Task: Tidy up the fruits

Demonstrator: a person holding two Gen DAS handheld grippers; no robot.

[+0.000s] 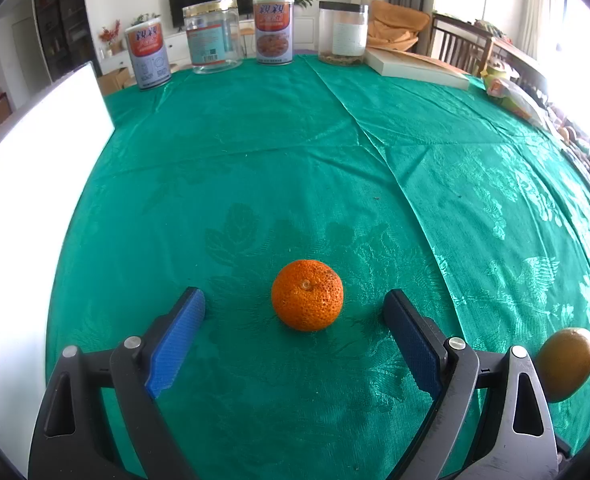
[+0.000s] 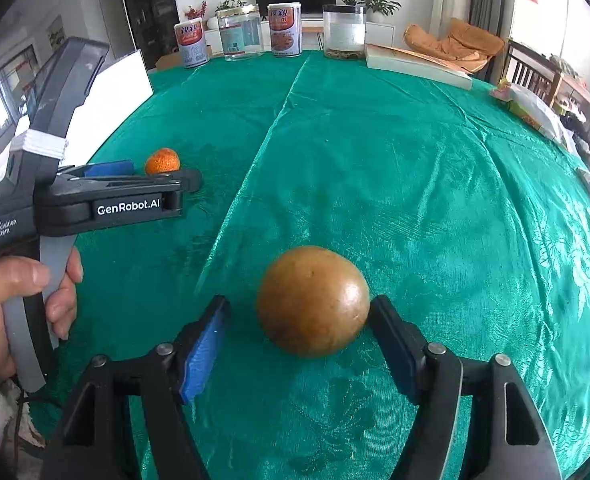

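A small orange mandarin (image 1: 307, 295) rests on the green tablecloth (image 1: 295, 160), between the fingers of my left gripper (image 1: 295, 294). That gripper is open wide, and neither blue pad touches the fruit. A round brown-green fruit (image 2: 313, 300) lies between the fingers of my right gripper (image 2: 300, 300). The left pad stands clearly apart from it and the right finger sits at its side, so the jaws are open. In the right wrist view the mandarin (image 2: 163, 160) shows beyond the left gripper, which a hand (image 2: 15, 292) holds. The brown fruit (image 1: 567, 364) also appears at the left wrist view's right edge.
Along the far table edge stand two printed cans (image 1: 149, 56) (image 1: 274, 30), a clear jar (image 1: 215, 36) and a dark-lidded jar (image 1: 343, 32). A thick book (image 1: 415, 66) lies at the far right, and a white board (image 1: 35, 152) leans at the left. Bags and clutter (image 1: 519, 96) line the right edge.
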